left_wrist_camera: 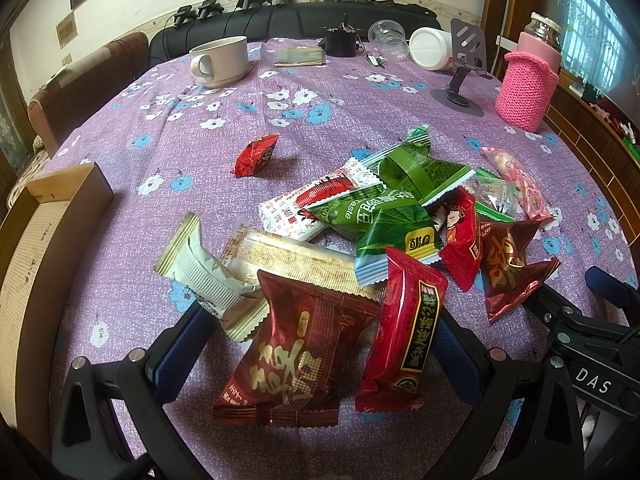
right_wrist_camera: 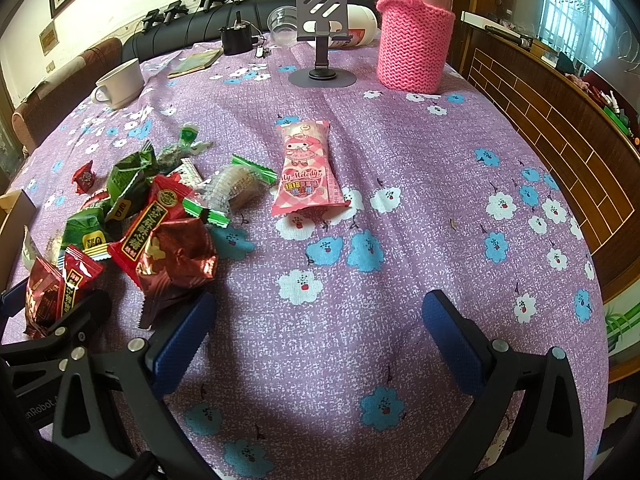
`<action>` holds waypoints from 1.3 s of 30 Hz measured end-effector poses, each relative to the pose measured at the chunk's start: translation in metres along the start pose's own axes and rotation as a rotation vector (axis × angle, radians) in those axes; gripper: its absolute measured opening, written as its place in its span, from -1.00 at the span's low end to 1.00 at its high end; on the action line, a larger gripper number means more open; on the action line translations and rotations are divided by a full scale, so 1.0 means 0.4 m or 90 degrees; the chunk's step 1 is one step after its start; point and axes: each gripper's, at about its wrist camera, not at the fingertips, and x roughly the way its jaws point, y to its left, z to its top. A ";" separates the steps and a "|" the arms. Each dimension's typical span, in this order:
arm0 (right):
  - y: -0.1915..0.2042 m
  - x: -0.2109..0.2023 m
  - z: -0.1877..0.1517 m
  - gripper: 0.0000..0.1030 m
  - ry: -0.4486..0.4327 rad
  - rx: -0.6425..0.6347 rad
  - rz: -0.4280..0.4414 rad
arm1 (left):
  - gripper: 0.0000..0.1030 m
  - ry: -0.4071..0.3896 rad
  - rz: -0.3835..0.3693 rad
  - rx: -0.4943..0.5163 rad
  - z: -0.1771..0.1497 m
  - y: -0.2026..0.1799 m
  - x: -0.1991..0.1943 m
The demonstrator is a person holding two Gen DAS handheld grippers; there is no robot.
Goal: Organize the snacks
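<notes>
The left gripper point(left_wrist_camera: 316, 344) sits wide apart, nothing clamped, low over the near end of the snack pile point(left_wrist_camera: 360, 232) on the bench point(left_wrist_camera: 160, 160). Two packets lie right between its fingers: a dark red packet point(left_wrist_camera: 296, 356) and, just beside it on the right, a bright red packet point(left_wrist_camera: 400, 332). Both run lengthwise toward the camera, roughly along the line of the fingers, so a close would squeeze across their short width. The dark red packet is the more centred of the two; the bright red one lies against the right finger, and a single close may well catch both.

The cardboard box point(left_wrist_camera: 52, 248) stands open at the left edge of the bench, on the left gripper's side and near it, which makes that arm the natural one for a drop there, if the box is indeed where the snacks go.

The right gripper point(right_wrist_camera: 316, 340) also stands spread and empty, over bare cloth. The pink packet point(right_wrist_camera: 306, 168) lies straight ahead of it, well apart from the fingers, its long axis pointing away along the approach line. The pile lies off to this gripper's left
</notes>
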 end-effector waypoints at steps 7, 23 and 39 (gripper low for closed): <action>0.000 0.000 0.000 1.00 0.000 0.000 0.000 | 0.99 0.000 0.000 0.000 0.000 0.000 0.000; 0.000 0.000 0.000 1.00 0.000 0.000 0.000 | 0.99 0.000 -0.001 -0.001 -0.001 -0.006 0.006; 0.000 0.000 0.000 1.00 0.000 0.000 0.000 | 0.99 0.000 -0.001 -0.001 -0.001 -0.005 0.006</action>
